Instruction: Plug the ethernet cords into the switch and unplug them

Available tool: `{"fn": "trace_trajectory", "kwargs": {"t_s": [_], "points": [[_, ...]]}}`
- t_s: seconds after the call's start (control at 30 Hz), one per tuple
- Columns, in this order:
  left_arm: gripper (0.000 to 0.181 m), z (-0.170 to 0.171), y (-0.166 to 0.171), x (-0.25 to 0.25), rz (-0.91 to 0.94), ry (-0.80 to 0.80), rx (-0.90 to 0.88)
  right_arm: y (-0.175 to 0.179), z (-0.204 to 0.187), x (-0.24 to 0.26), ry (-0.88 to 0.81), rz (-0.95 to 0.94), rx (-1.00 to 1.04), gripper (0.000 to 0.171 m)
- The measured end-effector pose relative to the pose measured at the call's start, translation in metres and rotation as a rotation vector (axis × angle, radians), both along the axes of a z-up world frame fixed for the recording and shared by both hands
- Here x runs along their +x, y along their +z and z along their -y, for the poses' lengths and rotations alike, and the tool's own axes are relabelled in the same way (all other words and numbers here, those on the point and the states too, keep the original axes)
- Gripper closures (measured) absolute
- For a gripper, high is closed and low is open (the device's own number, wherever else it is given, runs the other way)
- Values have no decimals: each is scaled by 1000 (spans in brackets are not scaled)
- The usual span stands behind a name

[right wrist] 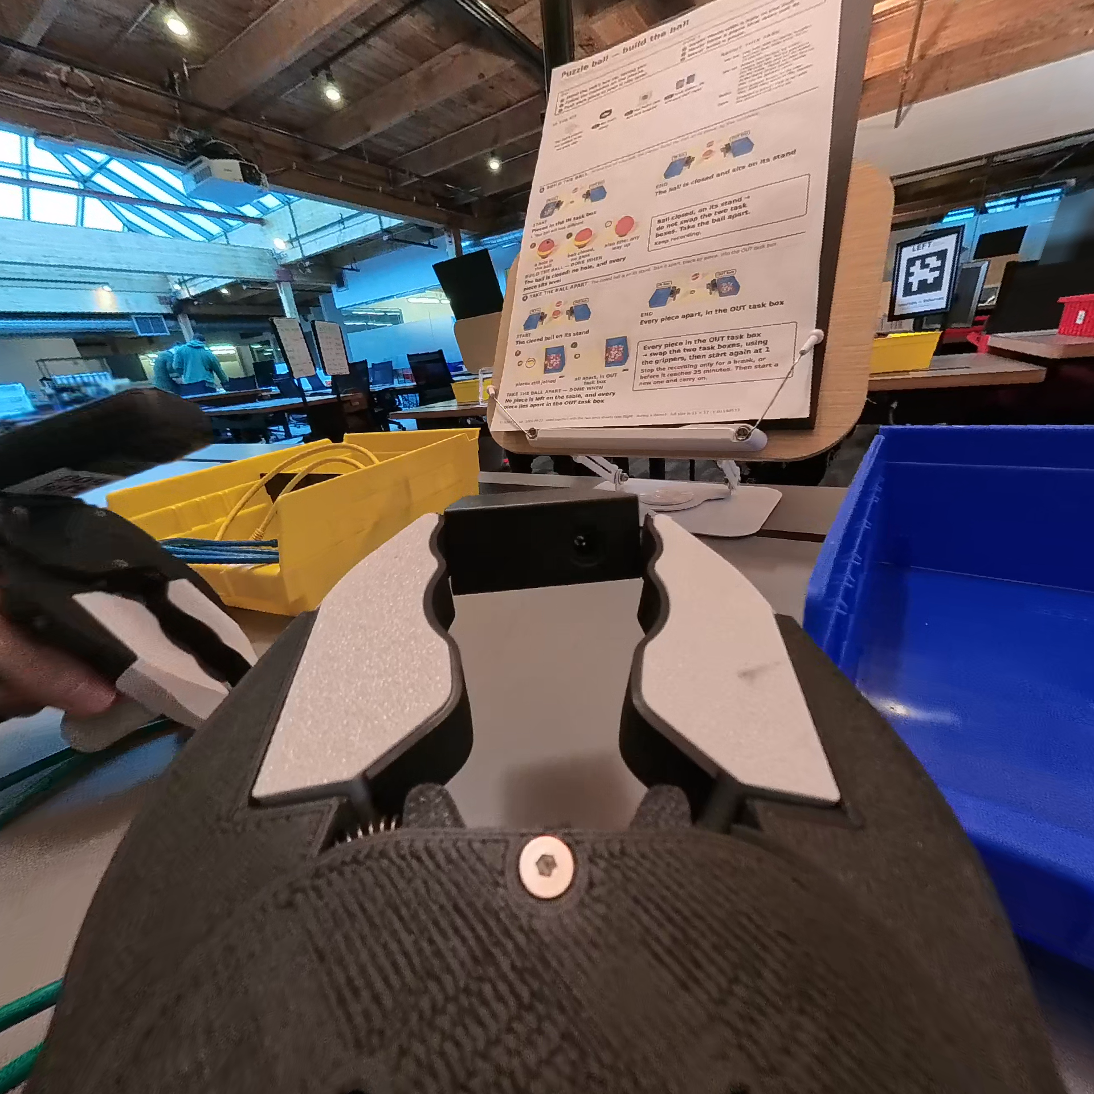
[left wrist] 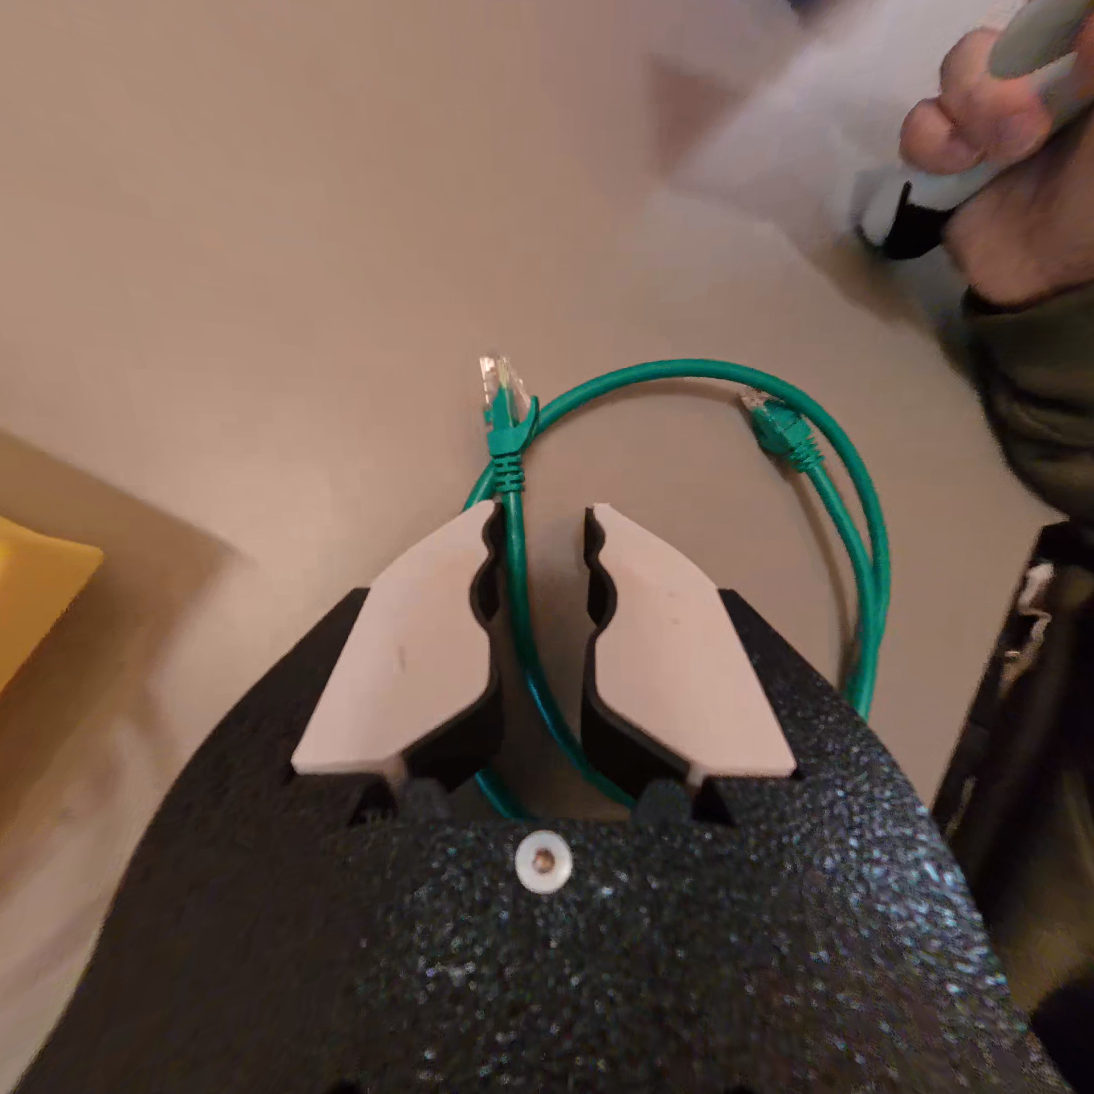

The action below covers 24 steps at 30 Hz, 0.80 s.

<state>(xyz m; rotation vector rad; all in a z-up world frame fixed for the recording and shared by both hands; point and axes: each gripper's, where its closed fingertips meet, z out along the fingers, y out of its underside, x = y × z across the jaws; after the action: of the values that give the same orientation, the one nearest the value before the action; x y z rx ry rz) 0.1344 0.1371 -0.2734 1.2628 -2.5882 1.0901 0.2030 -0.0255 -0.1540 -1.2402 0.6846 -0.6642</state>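
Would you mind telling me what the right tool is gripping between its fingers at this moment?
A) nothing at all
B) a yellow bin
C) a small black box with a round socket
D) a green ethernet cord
C: in the right wrist view the right tool has its fingertips pressed on both sides of the small black box, while the green ethernet cord lies on the table under the left tool.

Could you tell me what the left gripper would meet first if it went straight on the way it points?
Probably the green cord: it already runs between the open left gripper's fingers, its clear plug just ahead, then the table. Depth is unclear.
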Motion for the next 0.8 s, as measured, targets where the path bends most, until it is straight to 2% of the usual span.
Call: {"fn": "trace_trajectory", "kwargs": {"t_s": [0.2, 0.37, 0.4, 0.47, 0.5, 0.53, 0.6, 0.67, 0.8], "points": [[153, 10, 8, -9, -254, -13, -249, 0, -1, -1, 8, 3, -4, 109], [153, 4, 10, -13, -385, -28, -275, 0, -3, -1, 16, 3, -11, 110], [153, 3, 11, -10, -368, -24, -255, 3, -6, -8, 58, 31, 2, 169], [152, 3, 16, -5, -285, -25, -202, 9, 1, -8, 25, 36, 67, 171], [151, 4, 19, -3, -238, -26, -172, 2, 1, -5, 10, 26, -11, 171], [151, 5, 22, -2, -191, -11, -133, -3, -4, -5, 25, 30, -80, 171], [150, 13, 28, -2, -84, -5, -57, -2, -14, -13, 115, 51, -89, 171], [145, 27, 35, -9, 3, -49, -1, -1, -15, -16, 130, 67, -90, 171], [136, 24, 38, -8, 76, 15, 250, -2, 9, -9, 59, 69, -221, 153]]}}
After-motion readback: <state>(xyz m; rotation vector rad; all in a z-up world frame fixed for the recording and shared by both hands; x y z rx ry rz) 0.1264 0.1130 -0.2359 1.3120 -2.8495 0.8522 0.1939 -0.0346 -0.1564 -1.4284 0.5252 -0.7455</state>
